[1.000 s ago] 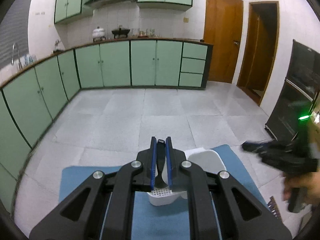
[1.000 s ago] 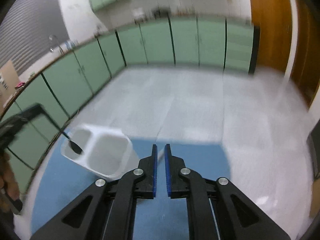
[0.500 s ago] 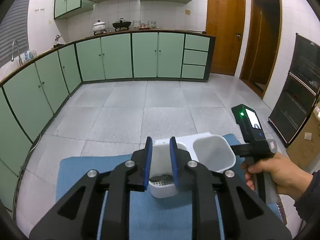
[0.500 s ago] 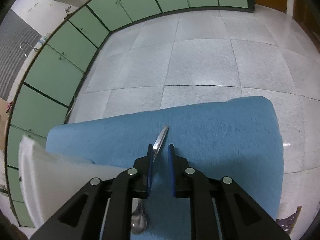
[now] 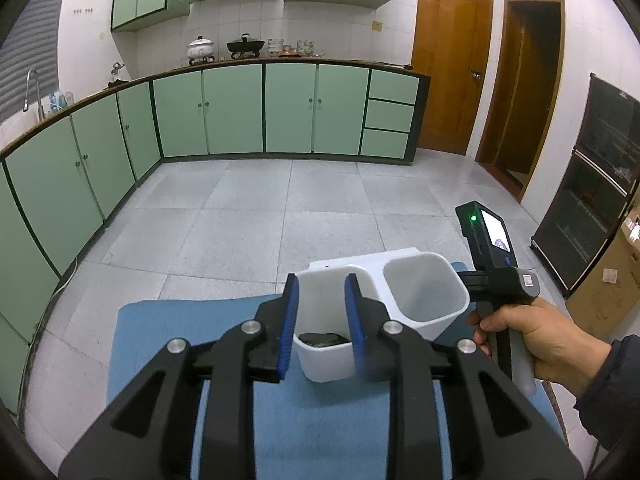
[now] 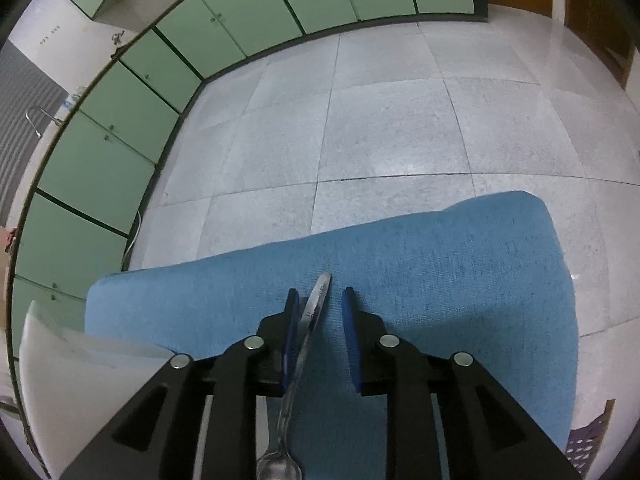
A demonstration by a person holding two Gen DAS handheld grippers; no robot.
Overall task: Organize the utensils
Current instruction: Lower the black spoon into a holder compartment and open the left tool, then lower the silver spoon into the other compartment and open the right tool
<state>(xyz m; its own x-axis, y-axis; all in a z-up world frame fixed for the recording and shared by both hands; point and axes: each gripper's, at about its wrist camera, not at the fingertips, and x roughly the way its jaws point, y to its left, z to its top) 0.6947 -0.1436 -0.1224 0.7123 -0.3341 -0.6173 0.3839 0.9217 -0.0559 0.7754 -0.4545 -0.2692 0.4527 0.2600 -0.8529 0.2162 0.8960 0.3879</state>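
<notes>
Right hand-held gripper (image 6: 319, 305) opening, astride spoon (image 6: 298, 364); left hand-held gripper (image 5: 322, 294) opening, empty.

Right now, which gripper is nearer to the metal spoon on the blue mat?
Right. The right gripper, jaws opening, straddles the spoon handle on the blue mat. The left gripper is over the white holder instead.

Two-compartment holder (image 5: 424, 304) on mat (image 5: 160, 320), spoon (image 6: 308, 320) on mat beside it

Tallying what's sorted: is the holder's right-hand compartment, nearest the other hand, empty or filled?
Empty: the right compartment of the white utensil holder shows only bare white walls, while a dark utensil lies in the left one.
</notes>
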